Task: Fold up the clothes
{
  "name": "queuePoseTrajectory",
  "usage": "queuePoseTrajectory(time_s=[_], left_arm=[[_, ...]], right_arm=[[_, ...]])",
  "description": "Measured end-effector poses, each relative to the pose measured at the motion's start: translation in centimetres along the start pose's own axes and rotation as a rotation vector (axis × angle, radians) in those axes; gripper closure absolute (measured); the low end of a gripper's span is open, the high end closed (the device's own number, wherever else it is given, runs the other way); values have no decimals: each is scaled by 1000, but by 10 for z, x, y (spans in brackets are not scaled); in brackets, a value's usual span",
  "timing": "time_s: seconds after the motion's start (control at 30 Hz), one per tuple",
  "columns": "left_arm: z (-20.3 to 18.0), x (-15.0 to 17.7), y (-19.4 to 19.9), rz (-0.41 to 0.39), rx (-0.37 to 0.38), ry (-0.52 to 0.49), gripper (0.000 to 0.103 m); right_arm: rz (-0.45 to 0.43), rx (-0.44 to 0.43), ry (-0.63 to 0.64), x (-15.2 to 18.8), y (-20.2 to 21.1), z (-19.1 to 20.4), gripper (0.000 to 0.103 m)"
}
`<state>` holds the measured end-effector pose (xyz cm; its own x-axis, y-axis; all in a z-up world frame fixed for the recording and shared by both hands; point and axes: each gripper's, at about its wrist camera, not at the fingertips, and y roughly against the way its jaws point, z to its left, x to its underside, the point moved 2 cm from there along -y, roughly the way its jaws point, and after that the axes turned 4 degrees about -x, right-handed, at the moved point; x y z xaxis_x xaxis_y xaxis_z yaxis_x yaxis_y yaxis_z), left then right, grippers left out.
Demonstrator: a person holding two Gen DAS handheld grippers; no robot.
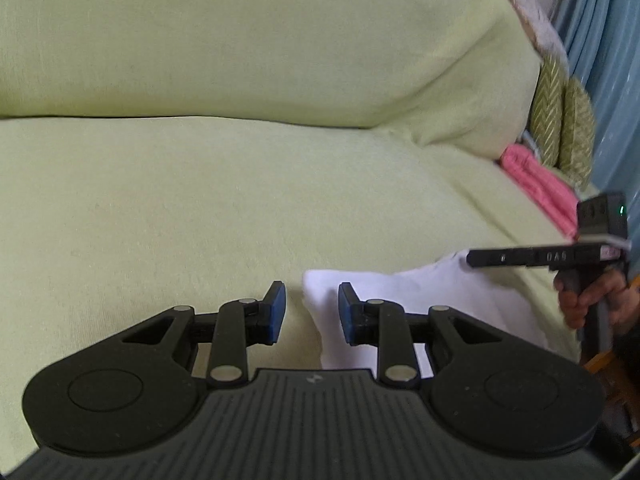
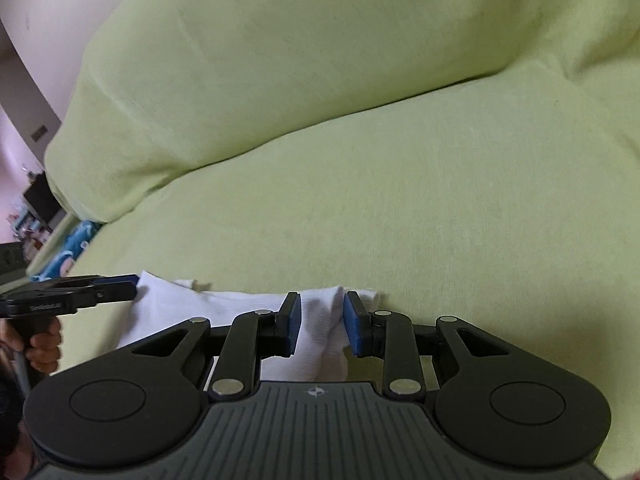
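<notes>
A white garment (image 1: 420,304) lies on the pale green sofa seat (image 1: 200,200). My left gripper (image 1: 312,312) is open, its blue pads either side of the garment's left corner, not closed on it. My right gripper (image 2: 322,322) is open over the garment's right end (image 2: 320,320), a raised fold of cloth between the pads. In the left wrist view the right gripper (image 1: 472,258) shows side-on over the garment's far edge. In the right wrist view the left gripper (image 2: 128,286) shows at the garment's left corner (image 2: 160,304).
The sofa backrest (image 1: 240,40) rises behind the seat. A pink cloth (image 1: 536,184) and two patterned green cushions (image 1: 560,128) sit at the sofa's right end, with a blue curtain (image 1: 608,60) behind. A blue patterned item (image 2: 76,248) lies beyond the sofa's left end.
</notes>
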<state>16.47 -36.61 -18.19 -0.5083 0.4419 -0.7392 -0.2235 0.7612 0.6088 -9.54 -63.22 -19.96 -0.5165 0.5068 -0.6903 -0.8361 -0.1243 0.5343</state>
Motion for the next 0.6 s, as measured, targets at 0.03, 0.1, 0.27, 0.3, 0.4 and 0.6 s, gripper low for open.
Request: queuePoseTrajectory(time_s=[0.03,0.1,0.27,0.3,0.4,0.6], left_arm=[[2,-1,-1,-7,12,-8,81],[2,-2,1,-9,5,-91,88],[-10,-7,2,39,8,-421,91],[-13,-8,1,54,21,-486,90],[-14,-8,-6,77,38,-611,87],[-3,-10,-28,137,63,-717,86]], right_arm=[[-7,-6,14,0,0,1,87],[-17,-5,40,0,-4,5,101],[-21,10,37,1,-1,2,101],[-15,3,24,1,-2,0,98],[-12,-34,-24,4,-3,-2,80],[-7,-57,-58,7,-1,-7,76]])
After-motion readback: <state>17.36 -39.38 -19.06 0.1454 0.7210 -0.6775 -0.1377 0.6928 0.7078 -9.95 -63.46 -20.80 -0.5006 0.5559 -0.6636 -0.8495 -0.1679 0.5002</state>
